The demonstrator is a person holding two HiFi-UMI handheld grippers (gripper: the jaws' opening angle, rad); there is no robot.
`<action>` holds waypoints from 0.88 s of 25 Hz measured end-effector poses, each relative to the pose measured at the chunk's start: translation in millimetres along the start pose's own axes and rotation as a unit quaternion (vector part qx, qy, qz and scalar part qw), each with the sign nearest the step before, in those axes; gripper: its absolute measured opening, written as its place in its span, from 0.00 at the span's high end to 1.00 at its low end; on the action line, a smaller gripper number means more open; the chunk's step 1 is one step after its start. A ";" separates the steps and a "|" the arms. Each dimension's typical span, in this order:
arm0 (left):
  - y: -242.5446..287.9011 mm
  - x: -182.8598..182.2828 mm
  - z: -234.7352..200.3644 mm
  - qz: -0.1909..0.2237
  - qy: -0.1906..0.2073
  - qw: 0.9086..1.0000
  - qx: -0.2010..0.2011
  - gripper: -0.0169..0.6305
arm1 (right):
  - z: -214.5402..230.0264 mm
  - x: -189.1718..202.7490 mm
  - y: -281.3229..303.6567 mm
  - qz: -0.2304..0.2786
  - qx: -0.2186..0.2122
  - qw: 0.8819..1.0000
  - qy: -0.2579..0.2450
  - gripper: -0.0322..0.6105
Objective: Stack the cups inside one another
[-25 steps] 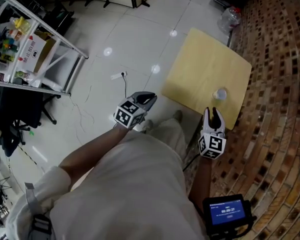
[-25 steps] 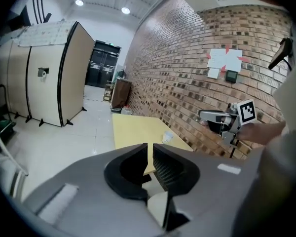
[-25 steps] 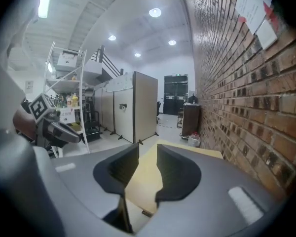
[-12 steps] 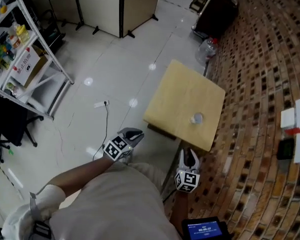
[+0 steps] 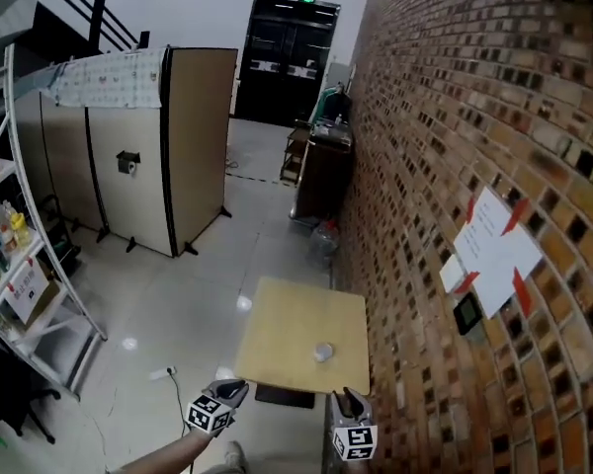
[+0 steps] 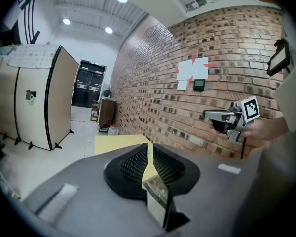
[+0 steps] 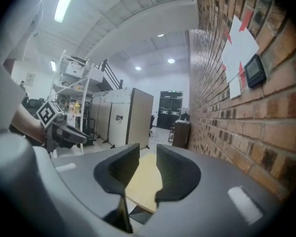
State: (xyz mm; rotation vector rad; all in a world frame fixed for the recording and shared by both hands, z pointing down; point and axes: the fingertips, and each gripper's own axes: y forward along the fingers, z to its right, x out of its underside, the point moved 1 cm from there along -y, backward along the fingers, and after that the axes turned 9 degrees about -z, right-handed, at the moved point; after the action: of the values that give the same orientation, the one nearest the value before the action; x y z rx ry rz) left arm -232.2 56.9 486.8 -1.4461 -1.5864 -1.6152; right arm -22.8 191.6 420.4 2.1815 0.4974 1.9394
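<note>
Lifted off the steep look down at floor [image 5: 168,304] and torso, now levelled along the brick wall [image 5: 445,126] toward a dark doorway [image 5: 289,62]. Shrunk into the lower middle: surface [image 5: 287,334] with cup [image 5: 323,351]. Slid down to the bottom edge, much smaller: left tongs [image 5: 232,391], right tongs [image 5: 348,399].

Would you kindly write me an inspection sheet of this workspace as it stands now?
Surface: square yellow tabletop against the brick wall, mostly bare.
Job's things: small pale cup on the tabletop; one cup or a stack, cannot tell.
Clutter: nothing seen on the tabletop.
Grippers: left tool and right tool short of the near table edge, jaws apart, both empty.
Cables: white plug strip on the floor left of the table.
Surroundings: beige partition panels, metal shelving rack, black double door, white taped papers.
</note>
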 end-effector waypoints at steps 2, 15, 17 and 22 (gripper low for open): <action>-6.6 -17.3 9.1 0.022 0.009 1.000 -0.006 0.89 | 15.1 -23.1 -11.0 0.024 0.008 1.000 -0.011 0.78; -67.5 -71.2 71.0 0.111 0.052 0.992 -0.038 0.89 | 7.2 -140.5 -82.9 0.167 0.011 0.984 -0.057 0.79; -71.3 -69.2 76.0 0.109 0.048 0.992 -0.035 0.89 | -1.3 -139.3 -91.4 0.170 0.008 0.984 -0.060 0.79; -77.3 -79.6 74.8 0.107 0.055 0.992 -0.025 0.89 | -14.2 -142.7 -96.8 0.173 0.008 0.983 -0.056 0.79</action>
State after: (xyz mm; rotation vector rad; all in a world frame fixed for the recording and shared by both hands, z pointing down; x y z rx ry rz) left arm -245.0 116.3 367.5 -1.4716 -1.2913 -1.5901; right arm -62.4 228.4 256.0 2.5071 0.1207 1.9569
